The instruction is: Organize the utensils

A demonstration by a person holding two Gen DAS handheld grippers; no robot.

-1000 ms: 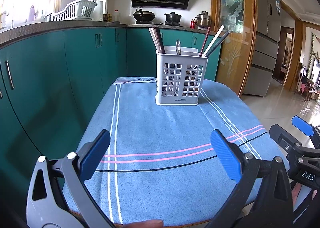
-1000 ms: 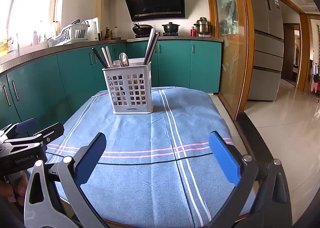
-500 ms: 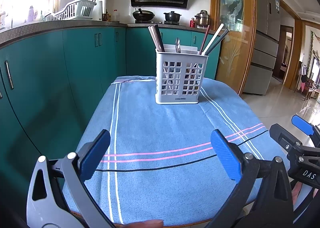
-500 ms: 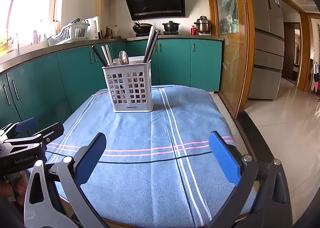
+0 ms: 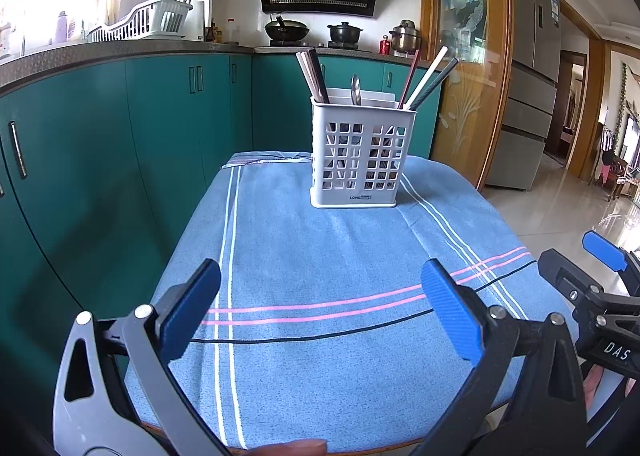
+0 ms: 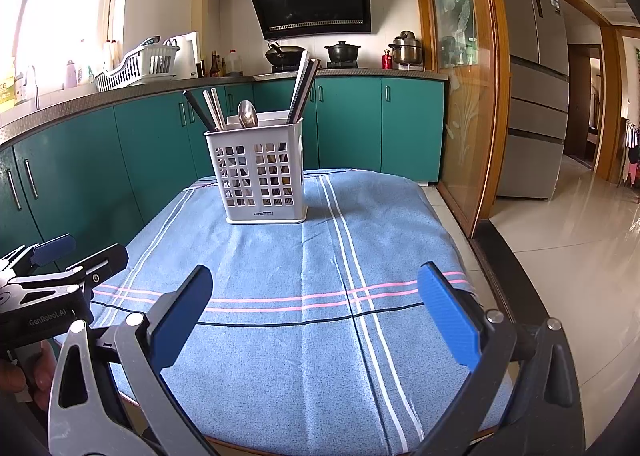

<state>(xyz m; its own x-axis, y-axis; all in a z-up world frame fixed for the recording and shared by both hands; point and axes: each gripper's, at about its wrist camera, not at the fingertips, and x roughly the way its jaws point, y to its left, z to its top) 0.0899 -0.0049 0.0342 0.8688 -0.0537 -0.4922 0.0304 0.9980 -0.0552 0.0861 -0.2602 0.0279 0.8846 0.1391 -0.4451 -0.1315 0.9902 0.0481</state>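
Right, both tools hang level over the near edge of the blue striped tablecloth point(image 5: 320, 256), pointing straight toward the white perforated plastic utensil caddy point(image 5: 362, 160), which stands upright on the cloth toward its far end. The left gripper point(image 5: 320, 312) has its blue-padded jaws spread wide, nothing between them, the pink stripes showing through the gap. The right gripper point(image 6: 316, 312) is the same story: jaws apart, empty, held above the cloth and well short of the caddy. In the left view, the right tool's black body sits just off to the right of the cloth's near corner; in the right view, the left tool shows at the left edge with fingers wrapped round its handle.

Inside the caddy, a metal spoon point(image 6: 248, 115) stands bowl-up near the middle. Dark and pale chopsticks point(image 5: 312, 74) lean out at one side of the spoon, more chopsticks point(image 5: 430, 76) fan out at the other. Behind the caddy run teal kitchen cabinets point(image 6: 352, 124).
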